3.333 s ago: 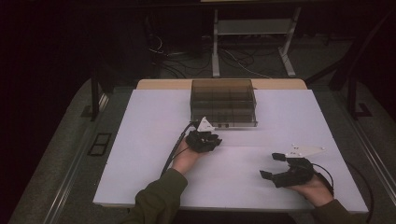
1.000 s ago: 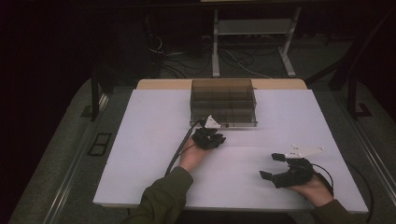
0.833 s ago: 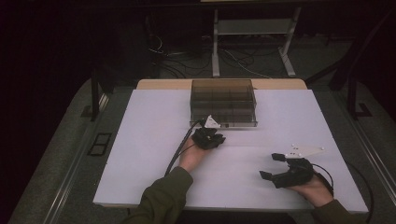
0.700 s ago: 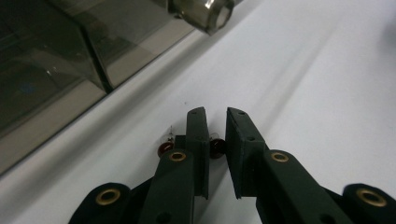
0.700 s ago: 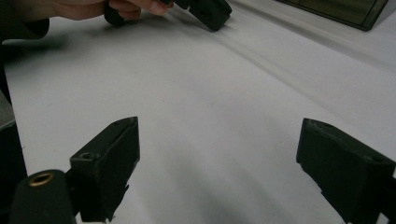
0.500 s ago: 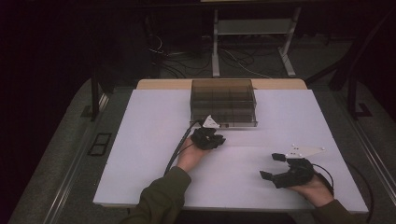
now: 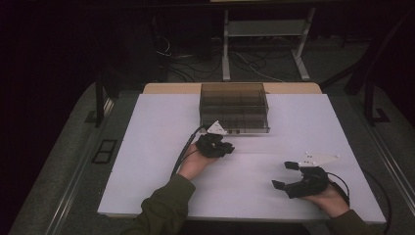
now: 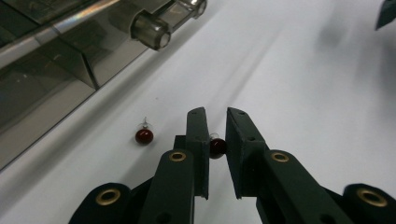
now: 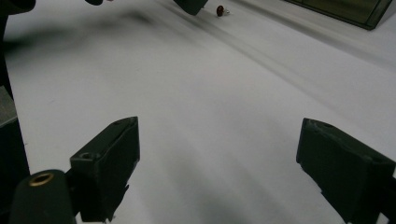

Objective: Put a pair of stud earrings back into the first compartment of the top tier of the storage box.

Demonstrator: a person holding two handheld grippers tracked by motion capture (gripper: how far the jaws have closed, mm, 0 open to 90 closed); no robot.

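A small dark red bead on a metal pin (image 8: 217,147) sits pinched between the jaws of my left gripper (image 8: 216,114), just above the white sheet. A second red bead (image 8: 144,136) lies loose on the sheet to its left, close to the smoky clear drawer box (image 8: 56,60). In the high view my left gripper (image 7: 226,147) is just in front of that box (image 7: 234,106). My right gripper (image 7: 285,175) rests near the front right with its jaws wide apart and nothing between them. The right gripper (image 9: 219,135) view shows the loose bead (image 9: 219,10) far off.
The white sheet (image 7: 161,147) covers the table top. A round drawer knob (image 8: 150,31) sticks out of the box toward my left gripper. Beyond the table are cables and a metal stand (image 7: 264,29) on the dark floor.
My left gripper has edged a little to the right in front of the box and then drifted slightly back. The right gripper has stayed where it was.
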